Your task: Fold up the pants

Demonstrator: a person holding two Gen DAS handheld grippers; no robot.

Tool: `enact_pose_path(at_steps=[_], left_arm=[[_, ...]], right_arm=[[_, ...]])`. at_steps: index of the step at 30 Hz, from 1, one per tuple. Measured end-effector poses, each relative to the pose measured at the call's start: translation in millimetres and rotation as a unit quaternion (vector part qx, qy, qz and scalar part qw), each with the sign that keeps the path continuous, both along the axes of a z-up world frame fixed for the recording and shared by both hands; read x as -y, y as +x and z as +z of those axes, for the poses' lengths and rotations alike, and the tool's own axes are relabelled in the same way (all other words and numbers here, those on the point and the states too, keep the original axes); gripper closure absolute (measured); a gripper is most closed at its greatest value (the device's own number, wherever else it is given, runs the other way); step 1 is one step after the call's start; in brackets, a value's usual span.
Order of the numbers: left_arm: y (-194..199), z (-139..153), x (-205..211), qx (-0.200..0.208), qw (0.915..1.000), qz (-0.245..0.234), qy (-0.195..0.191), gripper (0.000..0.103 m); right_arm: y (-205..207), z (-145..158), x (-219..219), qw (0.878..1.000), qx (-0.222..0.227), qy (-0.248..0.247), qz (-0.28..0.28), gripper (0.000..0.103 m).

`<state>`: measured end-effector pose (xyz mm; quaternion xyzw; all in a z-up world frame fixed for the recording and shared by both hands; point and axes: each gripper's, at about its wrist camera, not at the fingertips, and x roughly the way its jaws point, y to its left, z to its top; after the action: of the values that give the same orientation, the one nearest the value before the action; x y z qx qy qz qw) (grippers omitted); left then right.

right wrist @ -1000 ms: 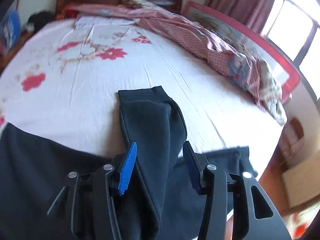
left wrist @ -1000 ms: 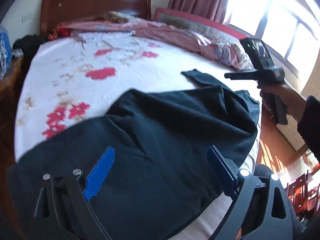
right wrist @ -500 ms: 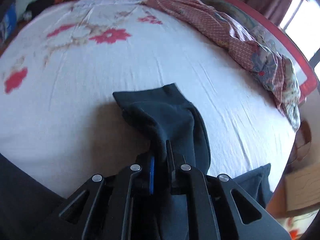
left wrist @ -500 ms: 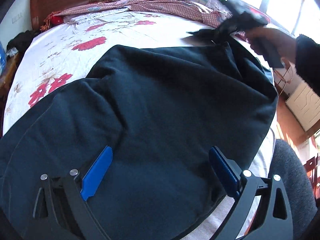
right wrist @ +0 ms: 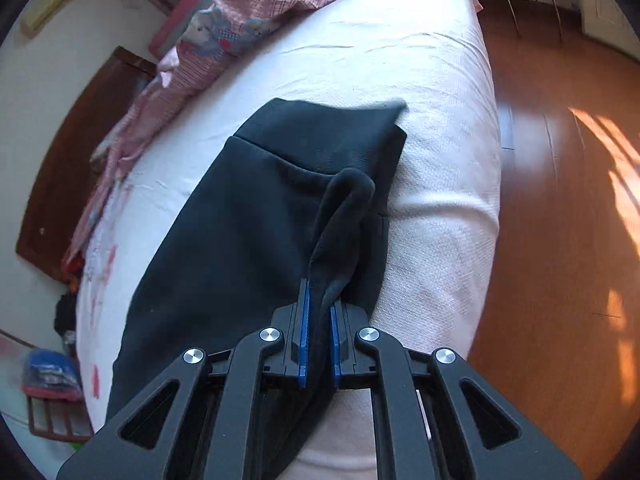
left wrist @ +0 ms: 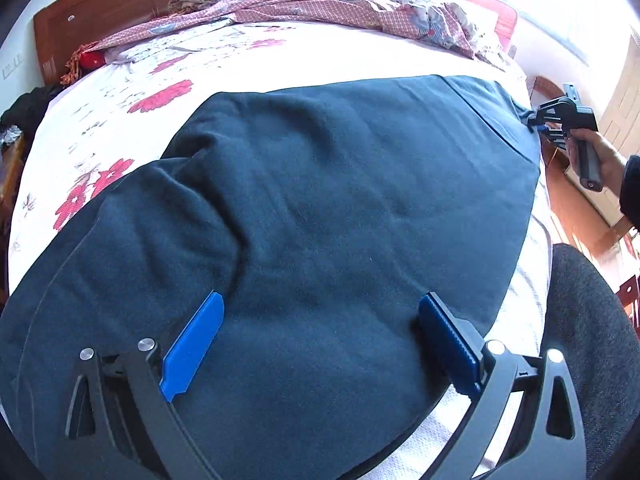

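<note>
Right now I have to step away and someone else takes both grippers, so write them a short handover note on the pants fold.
Right gripper: shut on a bunched edge of the pants, at the bed's edge beside the wooden floor.
Left gripper: open, jaws wide over the pants, gripping nothing.
Pants: dark, spread across the flowered sheet, mostly flat, with a ridge of wrinkles near the left gripper.
Done: one end gripped.
Left: grip with the left gripper, smooth the wrinkles, then make the folds. How many folds are already in I cannot tell.
</note>
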<state>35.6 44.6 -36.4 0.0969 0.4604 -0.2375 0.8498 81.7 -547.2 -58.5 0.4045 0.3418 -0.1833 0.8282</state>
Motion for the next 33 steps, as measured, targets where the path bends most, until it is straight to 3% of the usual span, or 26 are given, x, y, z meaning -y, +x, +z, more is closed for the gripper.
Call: enact_pose_path(at_steps=[3, 6, 8, 10, 12, 17, 18, 20, 22, 24, 27, 29, 31, 33], left_arm=[[0.2, -0.4, 4.6, 0.000, 0.9998, -0.004, 0.017, 0.005], [0.0, 0.5, 4.9, -0.002, 0.9999, -0.001, 0.015, 0.005], [2.5, 0.6, 4.1, -0.002, 0.9999, -0.003, 0.013, 0.005], [4.4, 0.4, 0.6, -0.004, 0.9999, -0.010, 0.006, 0.005], [7.8, 0.7, -4.7, -0.008, 0.9998, -0.016, -0.003, 0.005], [3.7, 11.6, -17.9, -0.028, 0.9988, 0.017, -0.036, 0.005], [-0.5, 15.4, -20.0, -0.030, 0.9984, 0.023, -0.043, 0.005], [-11.9, 25.4, -28.1, -0.030, 0.9966, 0.033, -0.070, 0.005], [-24.0, 34.3, -41.8, -0.021, 0.9949, 0.046, -0.087, 0.005], [-33.6, 42.7, -62.6, -0.009, 0.9929, 0.068, -0.097, 0.005], [-36.4, 52.6, -109.5, -0.001, 0.9855, 0.131, -0.108, 0.005], [-34.6, 55.7, -152.1, 0.004, 0.9760, 0.182, -0.120, 0.003], [-30.1, 55.9, -199.9, 0.011, 0.9624, 0.239, -0.128, 0.003], [-22.5, 51.3, -239.6, 0.011, 0.9522, 0.271, -0.140, 0.003]], right_arm=[[-9.3, 3.4, 1.8, 0.999, 0.021, 0.032, -0.023, 0.097], [-11.4, 20.9, -4.3, 0.999, 0.039, 0.019, -0.001, 0.097], [-11.3, 12.7, 0.3, 0.997, 0.049, 0.060, 0.009, 0.097], [-6.2, -6.0, 12.8, 0.999, -0.002, 0.055, 0.000, 0.096], [-8.1, -11.8, 21.0, 0.996, 0.021, 0.084, 0.004, 0.096], [-37.6, 11.9, 3.7, 0.991, 0.017, 0.122, -0.052, 0.075], [-43.1, 20.0, -6.9, 0.993, 0.020, 0.109, -0.040, 0.068], [-46.9, 39.2, -37.4, 0.997, 0.020, 0.072, 0.005, 0.068], [-35.7, 60.4, -82.4, 0.993, 0.041, 0.051, 0.098, 0.068], [-7.0, 79.9, -142.3, 0.975, 0.042, 0.035, 0.216, 0.068], [44.5, 100.4, -248.3, 0.923, 0.041, 0.018, 0.382, 0.068], [74.6, 108.0, -315.4, 0.889, 0.040, -0.011, 0.457, 0.068], [104.4, 109.0, -380.0, 0.850, 0.027, -0.054, 0.523, 0.048], [130.7, 106.7, -429.9, 0.823, 0.015, -0.092, 0.560, 0.048]])
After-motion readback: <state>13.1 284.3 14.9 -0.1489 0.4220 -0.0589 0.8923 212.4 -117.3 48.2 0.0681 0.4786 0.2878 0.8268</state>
